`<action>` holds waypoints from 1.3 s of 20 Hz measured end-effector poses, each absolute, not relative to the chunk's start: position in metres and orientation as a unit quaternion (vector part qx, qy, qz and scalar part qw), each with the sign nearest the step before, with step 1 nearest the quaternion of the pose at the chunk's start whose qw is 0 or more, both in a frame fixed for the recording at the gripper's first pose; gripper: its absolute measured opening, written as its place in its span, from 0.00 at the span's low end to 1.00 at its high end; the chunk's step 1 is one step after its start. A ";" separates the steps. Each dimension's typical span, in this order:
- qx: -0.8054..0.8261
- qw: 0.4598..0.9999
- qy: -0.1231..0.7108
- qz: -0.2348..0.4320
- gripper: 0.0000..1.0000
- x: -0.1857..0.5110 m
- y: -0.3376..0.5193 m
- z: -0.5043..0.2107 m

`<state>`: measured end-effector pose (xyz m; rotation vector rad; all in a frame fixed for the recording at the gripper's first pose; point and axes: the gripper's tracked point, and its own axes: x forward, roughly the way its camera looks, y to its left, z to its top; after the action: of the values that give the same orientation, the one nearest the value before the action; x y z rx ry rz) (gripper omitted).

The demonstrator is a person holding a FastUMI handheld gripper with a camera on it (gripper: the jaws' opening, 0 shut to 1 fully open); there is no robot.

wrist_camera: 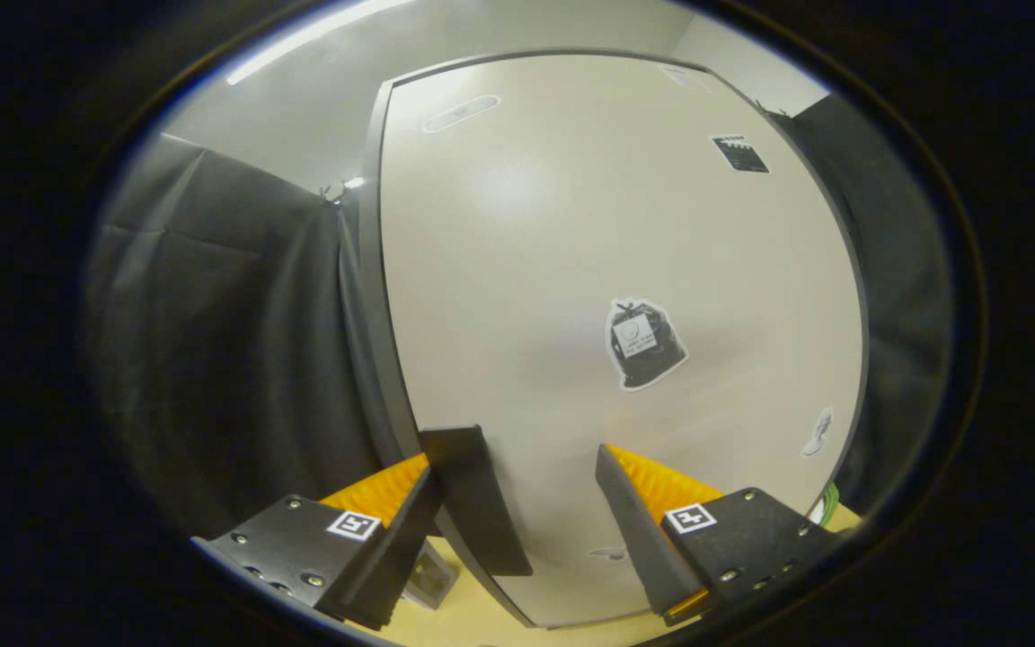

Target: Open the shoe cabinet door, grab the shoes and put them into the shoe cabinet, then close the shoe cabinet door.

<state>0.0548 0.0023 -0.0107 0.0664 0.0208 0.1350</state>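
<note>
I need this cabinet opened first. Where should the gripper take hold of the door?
Judging by its pose, take the shoe cabinet door by its exposed dark left edge, coming from the black cloth side. The face is flat, without a handle. The gripper has open jaws straddling that edge.

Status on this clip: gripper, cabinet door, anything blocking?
Gripper open, holding nothing. Cabinet door closed, just ahead of the fingers. Nothing between fingers and door.
</note>
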 end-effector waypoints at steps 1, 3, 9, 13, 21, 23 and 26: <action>0.035 0.997 0.014 0.070 0.99 0.054 0.003 -0.011; 0.046 0.995 0.014 0.085 0.99 0.052 0.008 -0.008; 0.051 0.994 -0.001 0.094 0.99 0.029 -0.005 0.015; 0.042 0.995 -0.010 0.093 0.99 0.012 -0.036 0.030; 0.005 0.995 -0.029 0.095 0.99 -0.011 -0.154 0.072; 0.002 0.995 -0.036 0.097 0.99 -0.015 -0.190 0.084; 0.003 0.995 -0.053 0.087 0.99 -0.021 -0.250 0.098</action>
<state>-0.0212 -0.2505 0.0983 0.0055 -0.1071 0.1749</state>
